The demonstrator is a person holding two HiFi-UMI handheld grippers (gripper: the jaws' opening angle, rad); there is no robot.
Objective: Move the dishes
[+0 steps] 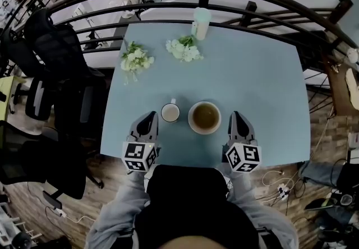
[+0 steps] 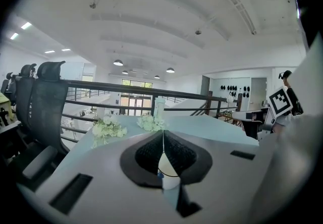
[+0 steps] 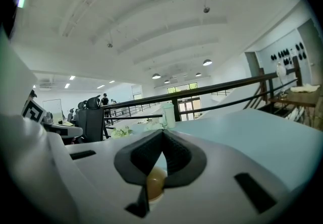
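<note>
Jaws of the left gripper (image 1: 150,116) and the right gripper (image 1: 236,115) are pressed together, both empty. On the light blue surface (image 1: 263,85), a white ceramic cup (image 1: 170,112) stands at the left gripper's 3 o'clock. A round white bowl of brown liquid (image 1: 204,117) sits at the right gripper's 9 o'clock, beside the cup.

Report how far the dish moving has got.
Done: apparently nothing. The mug and the bowl of brownish liquid sit side by side near the front edge of the table, neither one lifted. In hand: nothing. The left gripper and right gripper flank the two dishes, jaws closed and empty. Left: gripping and moving both dishes.
</note>
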